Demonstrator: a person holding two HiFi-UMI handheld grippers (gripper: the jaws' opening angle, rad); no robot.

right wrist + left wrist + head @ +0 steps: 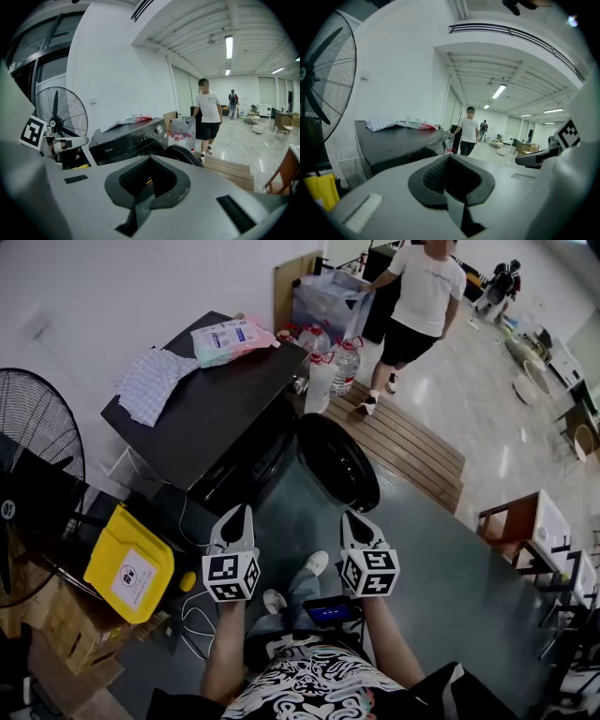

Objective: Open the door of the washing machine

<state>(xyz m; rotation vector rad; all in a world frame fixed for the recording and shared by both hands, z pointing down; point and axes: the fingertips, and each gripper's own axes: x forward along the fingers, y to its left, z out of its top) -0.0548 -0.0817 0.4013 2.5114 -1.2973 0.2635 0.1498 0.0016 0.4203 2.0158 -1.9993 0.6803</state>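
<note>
The black washing machine [211,413] stands at the left against the white wall. Its round dark door [337,463] hangs swung out toward the right, away from the drum opening. Both grippers sit in front of the machine, apart from it and from the door. My left gripper [242,514] is shut with nothing between its fingers, and so is my right gripper [351,518]. The left gripper view looks past shut jaws [449,157] at the machine's top [393,138]. In the right gripper view, shut jaws [150,158] face the machine's front [126,138] and the open door [185,154].
A checked cloth [150,381] and a soft pack [230,338] lie on the machine. A standing fan [33,456] and a yellow canister [127,563] are at the left. Water bottles [333,367], a wooden platform [403,442] and a walking person [417,306] are beyond.
</note>
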